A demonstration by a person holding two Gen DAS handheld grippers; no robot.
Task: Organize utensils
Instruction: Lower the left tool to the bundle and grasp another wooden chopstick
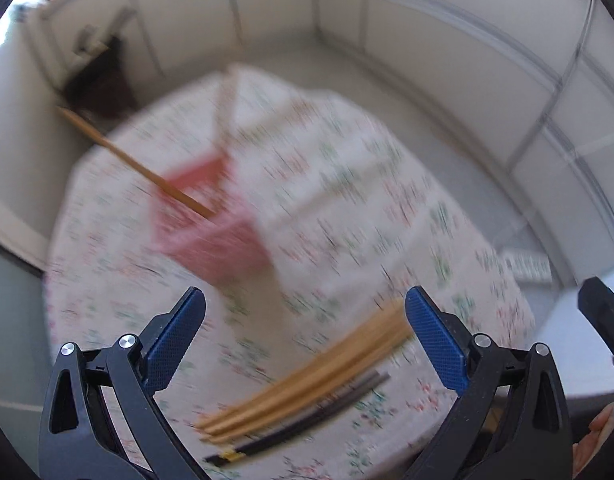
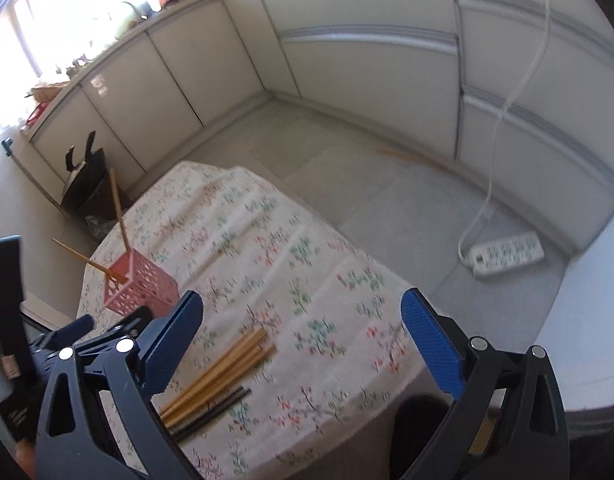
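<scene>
Chopsticks are the business here, and most of them lie loose on the table [image 2: 267, 216], which wears a flowered cloth. Far to the left stands a pink basket [image 2: 141, 286] with holes in its walls, and two wooden chopsticks [image 2: 119, 208] lean out of its top, one steep, one slanting low to the left. Right of it comes the left gripper [image 1: 305, 336], jaws wide and nothing between them; its own view is badly smeared, so fine detail there is lost. Under it, toward its right jaw, rests the bundle of wooden chopsticks [image 1: 307, 384], with a pair of dark chopsticks [image 1: 307, 428] just beside them on the near side. Further right is the right gripper [image 2: 303, 336], also spread wide and empty, looking down at the same heap [image 2: 219, 372] from the other side, near its left jaw.

The heap's long axis runs slantwise, from near-left up to far-right, across both jaws' line of sight. I judge the left gripper the nearer of the two to the sticks and to the basket. To pinch a stick across its width, either gripper would likely have to turn square to that slant.
</scene>
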